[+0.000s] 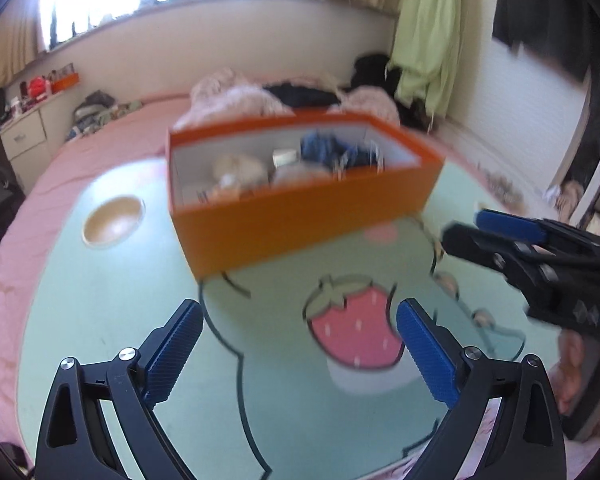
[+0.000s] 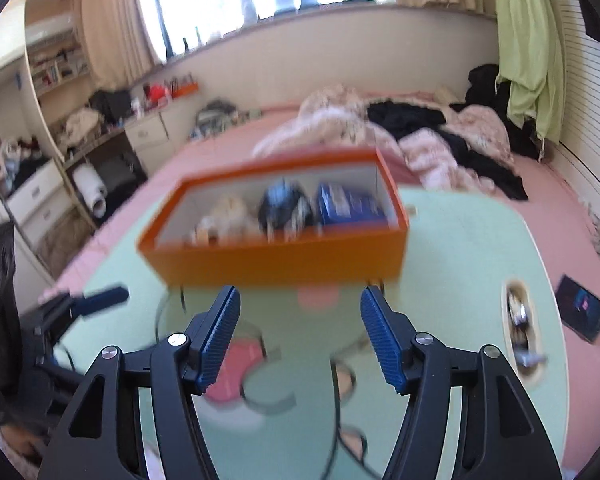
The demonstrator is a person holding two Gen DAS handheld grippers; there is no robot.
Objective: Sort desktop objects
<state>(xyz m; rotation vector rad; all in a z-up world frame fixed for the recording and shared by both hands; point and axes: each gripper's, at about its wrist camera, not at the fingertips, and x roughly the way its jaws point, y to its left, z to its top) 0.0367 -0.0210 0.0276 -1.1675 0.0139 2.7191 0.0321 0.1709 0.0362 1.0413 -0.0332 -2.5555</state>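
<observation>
An orange box point(image 1: 300, 224) point(image 2: 280, 260) stands open on a pale green table point(image 1: 100, 300) point(image 2: 460, 260) printed with a strawberry point(image 1: 356, 332). Inside it lie a beige item point(image 2: 228, 212), a black and blue thing point(image 2: 284, 208) and a blue packet point(image 2: 348, 202), all blurred. My left gripper point(image 1: 300, 308) hangs open over the strawberry print with nothing between its blue pads. My right gripper point(image 2: 300, 292) is open and empty just in front of the box's near wall. Each gripper shows in the other's view: the right gripper point(image 1: 466, 224) at the right edge, the left gripper point(image 2: 104, 298) at the left.
The table rests on a pink bed with heaped clothes point(image 2: 440, 132) behind the box. A round recess point(image 1: 114, 220) sits in the table's left part, and an oval recess point(image 2: 520, 320) with small metal things on the right. A dark phone point(image 2: 582, 306) lies on the bed.
</observation>
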